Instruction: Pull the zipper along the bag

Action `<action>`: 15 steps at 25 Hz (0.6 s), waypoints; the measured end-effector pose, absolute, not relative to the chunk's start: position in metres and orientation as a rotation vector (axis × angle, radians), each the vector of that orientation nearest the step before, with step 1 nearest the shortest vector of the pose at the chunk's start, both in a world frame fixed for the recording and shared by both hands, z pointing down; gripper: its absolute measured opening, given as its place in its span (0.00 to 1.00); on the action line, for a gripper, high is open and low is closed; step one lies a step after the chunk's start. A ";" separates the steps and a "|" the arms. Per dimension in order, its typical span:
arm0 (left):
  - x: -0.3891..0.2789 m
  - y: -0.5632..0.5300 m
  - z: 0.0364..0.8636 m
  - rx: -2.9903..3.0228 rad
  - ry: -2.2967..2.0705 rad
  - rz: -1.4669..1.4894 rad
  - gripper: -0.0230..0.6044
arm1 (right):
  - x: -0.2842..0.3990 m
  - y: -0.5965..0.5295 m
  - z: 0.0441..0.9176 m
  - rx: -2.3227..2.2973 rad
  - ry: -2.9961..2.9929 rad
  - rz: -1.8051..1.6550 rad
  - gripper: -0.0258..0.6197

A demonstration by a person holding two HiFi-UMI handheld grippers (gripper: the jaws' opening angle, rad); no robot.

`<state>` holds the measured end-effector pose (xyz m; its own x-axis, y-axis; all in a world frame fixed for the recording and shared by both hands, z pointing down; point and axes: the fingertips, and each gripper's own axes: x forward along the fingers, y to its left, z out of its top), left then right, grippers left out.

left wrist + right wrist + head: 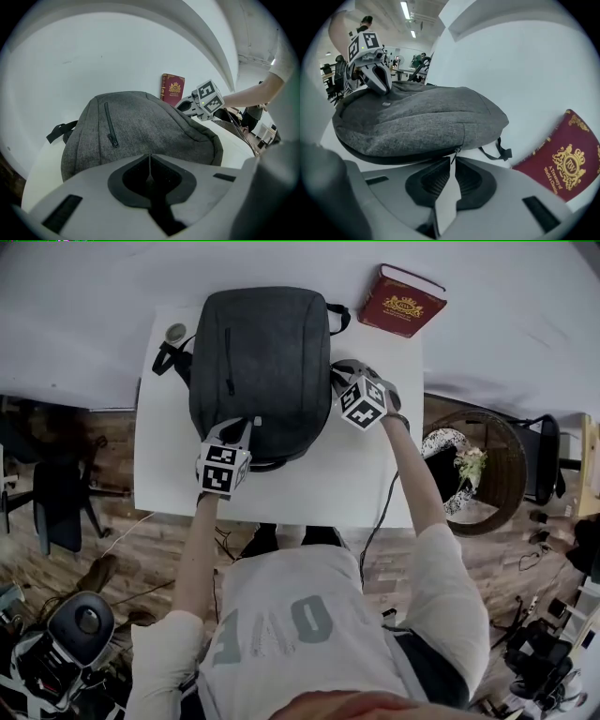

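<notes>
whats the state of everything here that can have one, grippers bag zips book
left gripper: shut, tips at the backpack near edge
right gripper: shut on the main zipper pull
backpack: lying flat, front up
front pocket zip: closed
red book: closed, flat on the table

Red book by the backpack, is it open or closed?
Closed. The red book shows its gold-printed cover shut over the pages, and no pages are spread open in any view.
</notes>
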<state>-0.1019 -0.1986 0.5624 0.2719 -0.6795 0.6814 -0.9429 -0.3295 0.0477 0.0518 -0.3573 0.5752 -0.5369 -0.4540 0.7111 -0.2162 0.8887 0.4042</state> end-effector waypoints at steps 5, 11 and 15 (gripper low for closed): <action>-0.101 -0.199 0.564 2.100 -1.469 0.798 0.09 | 0.044 -0.366 0.575 0.504 -2.166 -0.356 0.09; -0.102 -0.201 0.568 2.090 -1.465 0.816 0.09 | 0.041 -0.372 0.581 0.521 -2.205 -0.293 0.09; -0.104 -0.202 0.569 2.081 -1.466 0.801 0.08 | 0.046 -0.366 0.581 0.476 -2.192 -0.282 0.09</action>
